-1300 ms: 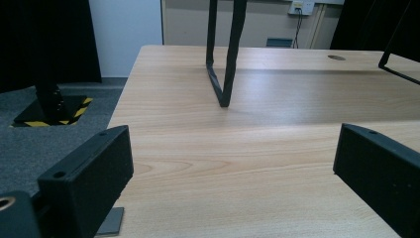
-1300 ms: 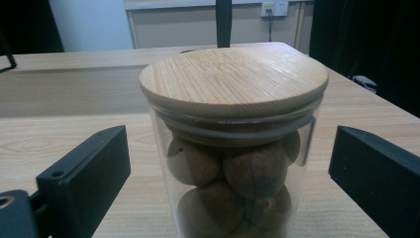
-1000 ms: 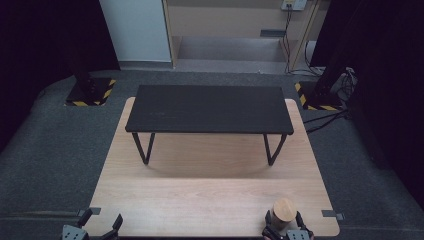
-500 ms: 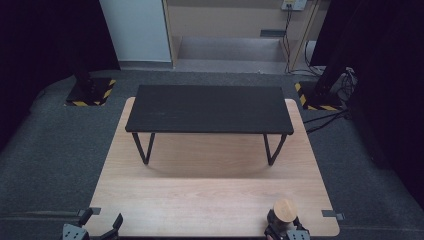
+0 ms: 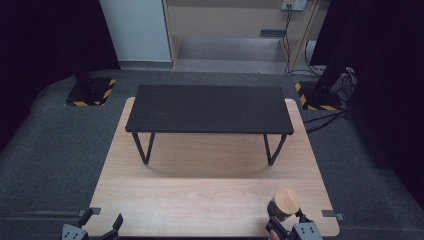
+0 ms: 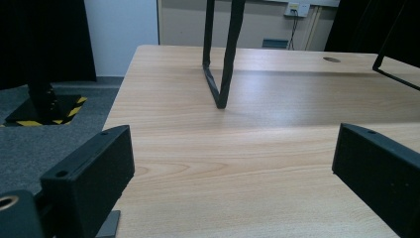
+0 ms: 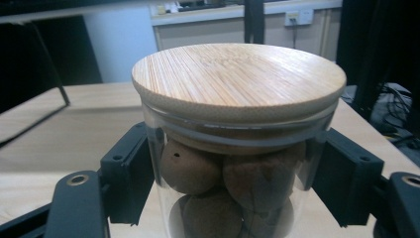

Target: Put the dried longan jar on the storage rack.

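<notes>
A glass jar [image 5: 283, 202] with a bamboo lid stands at the near right of the wooden table [image 5: 200, 195]. My right gripper [image 5: 285, 219] is shut on the jar from the near side. In the right gripper view the jar [image 7: 237, 124] holds several brown balls, and the jaws of my right gripper [image 7: 233, 173] press its glass on both sides. At the table's near left edge my left gripper [image 5: 102, 221] stands open with nothing between its fingers. In the left gripper view, bare wood lies between the wide-apart jaws of my left gripper [image 6: 233, 163].
A low black bench [image 5: 210, 107] on thin metal legs stands across the far half of the table; one leg [image 6: 220, 74] rises ahead of the left gripper. Grey carpet surrounds the table, with black stands and cables at the back corners.
The jar and the right gripper have shifted very slightly away from the near edge. The left gripper has stayed put.
</notes>
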{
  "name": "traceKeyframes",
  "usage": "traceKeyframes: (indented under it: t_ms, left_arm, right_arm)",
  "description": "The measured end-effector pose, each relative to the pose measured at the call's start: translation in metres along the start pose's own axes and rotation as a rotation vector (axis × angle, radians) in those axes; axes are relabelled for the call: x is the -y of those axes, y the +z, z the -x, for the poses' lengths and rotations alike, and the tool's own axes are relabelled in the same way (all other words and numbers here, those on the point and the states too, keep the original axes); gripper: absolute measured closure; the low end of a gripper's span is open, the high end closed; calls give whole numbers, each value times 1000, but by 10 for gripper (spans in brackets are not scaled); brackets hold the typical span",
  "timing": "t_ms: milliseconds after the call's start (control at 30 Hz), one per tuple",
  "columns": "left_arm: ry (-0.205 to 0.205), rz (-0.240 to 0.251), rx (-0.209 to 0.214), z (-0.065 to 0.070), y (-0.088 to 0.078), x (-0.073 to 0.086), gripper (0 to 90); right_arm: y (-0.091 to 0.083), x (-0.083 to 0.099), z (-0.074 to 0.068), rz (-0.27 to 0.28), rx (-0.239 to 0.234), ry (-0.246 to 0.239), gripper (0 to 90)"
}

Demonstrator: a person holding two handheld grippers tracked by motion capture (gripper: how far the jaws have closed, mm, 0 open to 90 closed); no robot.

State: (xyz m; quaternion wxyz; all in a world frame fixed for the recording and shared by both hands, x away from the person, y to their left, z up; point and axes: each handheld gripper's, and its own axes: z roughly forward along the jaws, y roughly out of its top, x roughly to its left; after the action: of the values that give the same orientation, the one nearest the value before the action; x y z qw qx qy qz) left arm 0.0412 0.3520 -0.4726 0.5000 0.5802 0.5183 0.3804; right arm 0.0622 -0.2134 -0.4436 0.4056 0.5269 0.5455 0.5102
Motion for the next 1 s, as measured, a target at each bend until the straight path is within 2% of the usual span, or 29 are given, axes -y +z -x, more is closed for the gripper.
traceKeyframes:
  t_ms: [133,300,800,1000]
  left_arm:
    - [-2,2,-1,0,-1,0,14]
    - [-10,10,0,0,-4,0,15]
    - [-22,24,16,4,-8,1,16]
    - [-24,30,23,6,-7,0,16]
  right_arm:
    - [8,-25,0,6,-36,7,258]
    - [20,-51,-2,16,-61,-9,258]
    - [60,-111,-1,45,-102,-51,258]
    - [73,-129,-2,58,-108,-64,257]
